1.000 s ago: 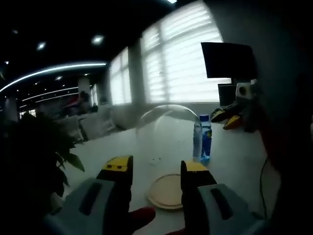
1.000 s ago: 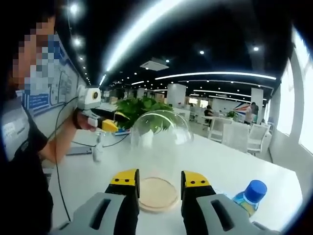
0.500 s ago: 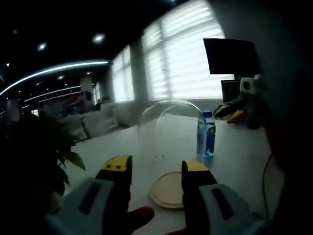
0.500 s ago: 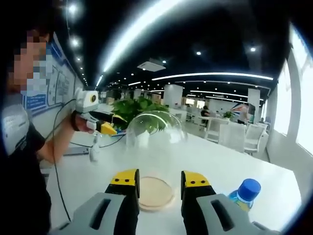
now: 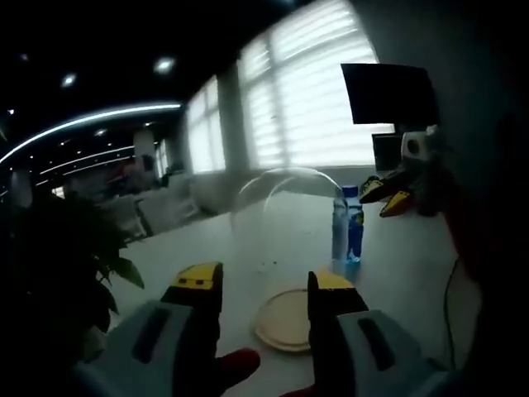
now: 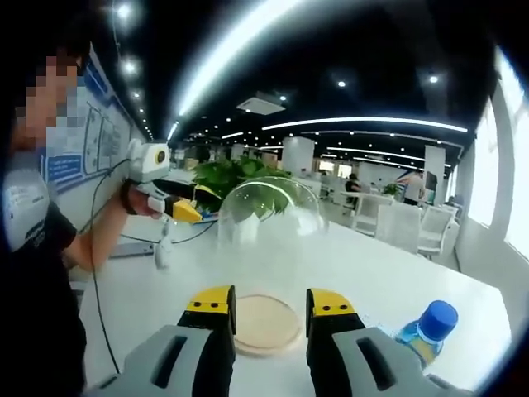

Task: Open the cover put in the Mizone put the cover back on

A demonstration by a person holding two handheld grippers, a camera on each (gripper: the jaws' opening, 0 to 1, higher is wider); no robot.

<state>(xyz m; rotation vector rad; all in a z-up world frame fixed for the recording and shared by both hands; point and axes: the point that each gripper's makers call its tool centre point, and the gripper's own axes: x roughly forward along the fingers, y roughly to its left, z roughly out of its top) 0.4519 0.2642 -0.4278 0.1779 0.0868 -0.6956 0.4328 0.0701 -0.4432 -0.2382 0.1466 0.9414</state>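
Note:
A clear glass dome cover (image 5: 285, 227) stands on a round wooden base (image 5: 283, 322) on the white table. The Mizone bottle (image 5: 348, 233), blue-labelled and blue-capped, stands upright just right of the dome. My left gripper (image 5: 263, 285) is open, held short of the base with nothing between its jaws. From the other side, the dome (image 6: 269, 236) and base (image 6: 264, 324) lie ahead of my open right gripper (image 6: 269, 304). The bottle (image 6: 428, 328) is at the lower right there. The left gripper (image 6: 183, 208) hovers beyond the table's left part, and the right gripper (image 5: 390, 196) shows past the bottle.
A person (image 6: 37, 273) stands at the table's left edge, with a cable (image 6: 99, 248) hanging from the hand. A leafy plant (image 6: 235, 180) sits behind the dome. A dark monitor (image 5: 387, 98) hangs by the windows. White chairs (image 6: 405, 227) stand beyond the table.
Both views have only drifted slightly with the hands. The dome, base and bottle stand where they were, and both grippers stay open.

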